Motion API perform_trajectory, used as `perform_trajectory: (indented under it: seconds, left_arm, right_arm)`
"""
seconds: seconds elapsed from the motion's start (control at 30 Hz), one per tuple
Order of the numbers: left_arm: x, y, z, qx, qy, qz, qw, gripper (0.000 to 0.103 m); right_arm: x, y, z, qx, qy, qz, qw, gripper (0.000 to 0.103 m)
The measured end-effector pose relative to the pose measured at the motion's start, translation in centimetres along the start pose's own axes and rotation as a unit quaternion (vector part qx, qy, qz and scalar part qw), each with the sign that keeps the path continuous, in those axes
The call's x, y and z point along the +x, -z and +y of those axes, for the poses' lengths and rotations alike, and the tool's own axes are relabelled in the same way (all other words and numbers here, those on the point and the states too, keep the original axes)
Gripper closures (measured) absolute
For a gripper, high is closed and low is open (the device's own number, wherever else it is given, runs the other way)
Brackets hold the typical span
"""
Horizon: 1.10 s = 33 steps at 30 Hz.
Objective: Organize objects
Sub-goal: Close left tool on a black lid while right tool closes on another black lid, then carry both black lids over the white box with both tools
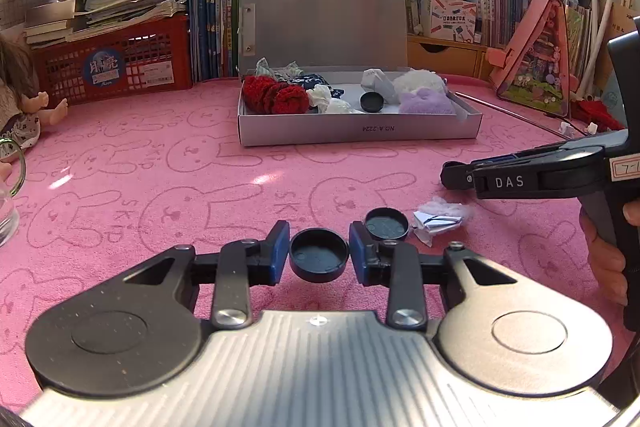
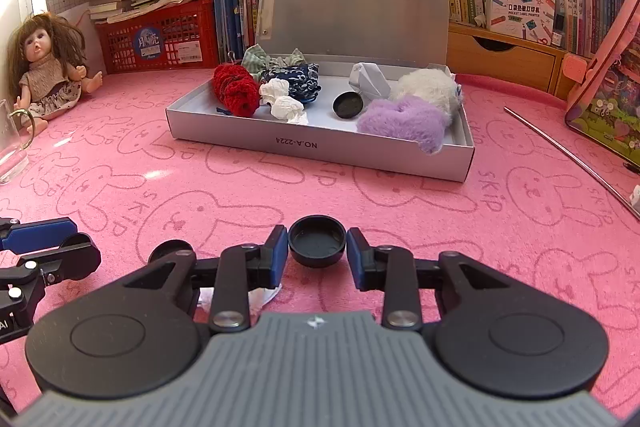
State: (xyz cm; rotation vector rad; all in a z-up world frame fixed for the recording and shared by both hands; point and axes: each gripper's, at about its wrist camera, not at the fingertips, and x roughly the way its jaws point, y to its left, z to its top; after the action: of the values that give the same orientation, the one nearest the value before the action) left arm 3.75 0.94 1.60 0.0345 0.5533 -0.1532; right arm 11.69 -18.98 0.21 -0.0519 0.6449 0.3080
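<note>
Item 1: cap [image 1: 318,259], black, round, open side up, on the pink surface [image 1: 160,163], between the left gripper [image 1: 319,254] pads; jaws clamped on its rim or very nearly so.
Item 2: second cap [image 2: 317,241], same kind, between the right gripper [image 2: 317,247] pads; jaws closed onto it.
Item 3: third cap [image 1: 387,223], loose, just right of the left gripper's right pad.
Item 4: crumpled paper [image 1: 438,217], beside the third cap, partly under the right gripper.
Item 5: box [image 2: 320,145], grey, lid up, well beyond both grippers; holds a fourth cap [image 2: 348,105], red knit [image 2: 236,89], purple plush [image 2: 404,121], white wads.

Risks:
- Caps are shallow and slick; a grip only on the rim may let one pop out or tip on lifting.
- The left pad may nudge the third cap.
- The 2 grippers work close together and could collide.
- The box is crowded; a dropped cap may roll off the plush.
</note>
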Motion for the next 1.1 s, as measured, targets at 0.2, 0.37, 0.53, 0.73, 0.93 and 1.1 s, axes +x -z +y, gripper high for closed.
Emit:
perform_trajectory:
  seconds: [0.2, 0.37, 0.53, 0.73, 0.93, 1.1]
  left_arm:
    - [1.8, -1.8, -0.3, -0.006, -0.005, 0.011, 0.9999, 0.065]
    - [2.7, -3.2, -1.0, -0.003, 0.001, 0.002, 1.0, 0.065]
    - [3.7, -4.3, -1.4, -0.005, 0.008, 0.003, 1.0, 0.065]
    - [5.0, -5.7, -1.6, -0.008, 0.009, -0.001, 0.9999, 0.065]
    - [5.9, -7.2, -1.4, -0.01, 0.014, -0.016, 0.9997, 0.065]
    - [6.9, -8.6, -0.9, -0.015, 0.015, -0.022, 0.9995, 0.065]
  right_arm:
    - [-0.3, -0.4, -0.3, 0.011, 0.004, -0.005, 1.0, 0.066]
    - [-0.6, -0.7, -0.5, 0.017, 0.007, -0.01, 1.0, 0.066]
    - [-0.8, -1.0, -0.7, 0.019, 0.012, -0.015, 1.0, 0.066]
    - [-0.8, -1.7, -1.1, 0.02, 0.018, -0.022, 0.999, 0.066]
    - [-0.9, -2.8, -1.6, 0.029, 0.035, -0.043, 0.998, 0.066]
    - [-0.7, -3.6, -2.1, 0.034, 0.046, -0.053, 0.997, 0.066]
